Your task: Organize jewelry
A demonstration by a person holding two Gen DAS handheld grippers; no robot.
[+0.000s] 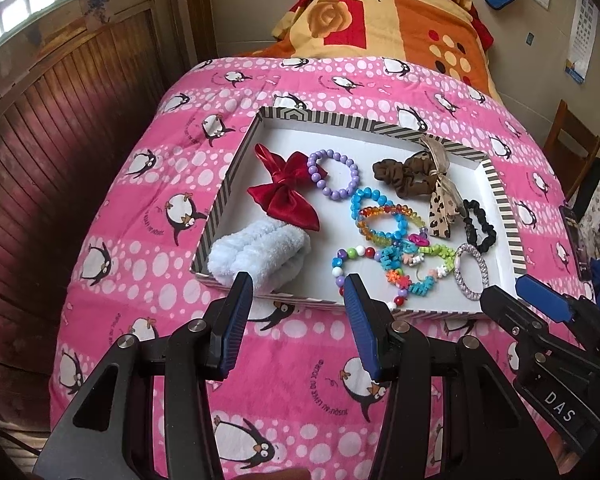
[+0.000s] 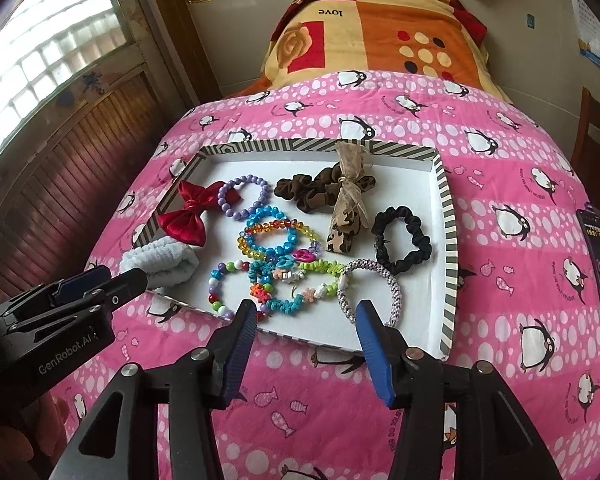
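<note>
A shallow striped-rim cardboard tray of bead bracelets and scrunchies is laid on the pink penguin-print quilt, its long axis running from 9 to 3 o'clock. Both the left tongs and right tongs are held parted and empty at the tray's 6 o'clock edge.

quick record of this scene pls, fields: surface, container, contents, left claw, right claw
surface: pink penguin quilt
container: shallow striped tray
contents: red bow, purple bead bracelet, brown scrunchie, black scrunchie, white fluffy band, tangled colourful bracelets
left claw: open, empty, at the tray's near edge
right claw: open, empty, over the tray's near edge
</note>
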